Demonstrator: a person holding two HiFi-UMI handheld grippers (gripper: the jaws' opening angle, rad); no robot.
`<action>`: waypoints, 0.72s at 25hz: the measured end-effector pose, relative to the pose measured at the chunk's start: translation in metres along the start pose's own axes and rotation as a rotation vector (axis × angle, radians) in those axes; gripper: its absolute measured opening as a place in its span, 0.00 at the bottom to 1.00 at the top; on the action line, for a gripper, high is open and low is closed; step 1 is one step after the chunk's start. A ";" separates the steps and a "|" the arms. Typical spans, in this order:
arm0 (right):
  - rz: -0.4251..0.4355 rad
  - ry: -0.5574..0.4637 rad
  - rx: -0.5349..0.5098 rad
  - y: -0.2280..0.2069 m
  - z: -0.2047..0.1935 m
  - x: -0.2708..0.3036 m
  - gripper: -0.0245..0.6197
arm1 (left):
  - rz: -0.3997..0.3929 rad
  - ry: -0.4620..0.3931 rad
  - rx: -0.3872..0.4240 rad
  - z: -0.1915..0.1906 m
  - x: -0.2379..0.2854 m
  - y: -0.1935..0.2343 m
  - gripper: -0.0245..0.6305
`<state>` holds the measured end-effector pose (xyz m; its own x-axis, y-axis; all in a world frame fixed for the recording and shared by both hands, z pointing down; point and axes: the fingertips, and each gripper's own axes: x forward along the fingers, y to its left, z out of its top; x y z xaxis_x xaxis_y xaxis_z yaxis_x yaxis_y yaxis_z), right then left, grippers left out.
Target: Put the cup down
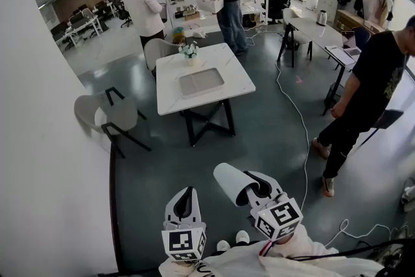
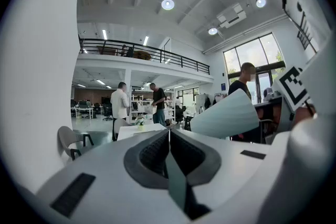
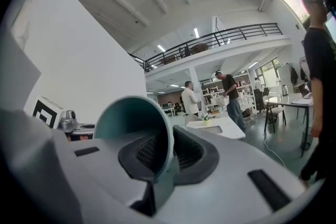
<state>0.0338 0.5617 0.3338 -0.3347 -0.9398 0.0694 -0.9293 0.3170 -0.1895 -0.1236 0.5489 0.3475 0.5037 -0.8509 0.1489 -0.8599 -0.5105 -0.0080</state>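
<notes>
Gleaming grey floor, white table bearing tray, cup gripped

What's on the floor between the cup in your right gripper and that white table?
Nothing. In the head view, only bare dark floor separates the cup and the white table.

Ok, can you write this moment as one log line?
right claw: shut on cup | cup: held sideways in air | left claw: shut, empty | table: farther ahead
</notes>
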 end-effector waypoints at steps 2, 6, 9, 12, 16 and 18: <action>0.001 -0.001 -0.002 -0.008 0.003 -0.003 0.09 | -0.001 -0.008 0.000 0.005 0.005 -0.007 0.06; 0.002 -0.005 -0.006 -0.015 0.008 -0.001 0.09 | -0.008 -0.018 0.003 0.013 0.014 -0.012 0.06; -0.001 -0.014 -0.012 -0.019 0.010 0.003 0.09 | -0.014 -0.016 0.001 0.013 0.019 -0.013 0.06; -0.005 -0.019 -0.017 -0.024 0.011 0.003 0.09 | -0.016 -0.013 0.005 0.013 0.023 -0.013 0.06; -0.017 -0.021 -0.021 -0.032 0.011 0.001 0.09 | -0.012 -0.010 0.006 0.012 0.028 -0.013 0.06; -0.020 -0.025 -0.020 -0.037 0.012 0.001 0.09 | -0.008 -0.006 0.005 0.011 0.032 -0.013 0.06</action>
<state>0.0699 0.5473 0.3292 -0.3125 -0.9487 0.0486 -0.9388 0.3006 -0.1684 -0.0952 0.5266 0.3410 0.5113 -0.8475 0.1426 -0.8553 -0.5180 -0.0117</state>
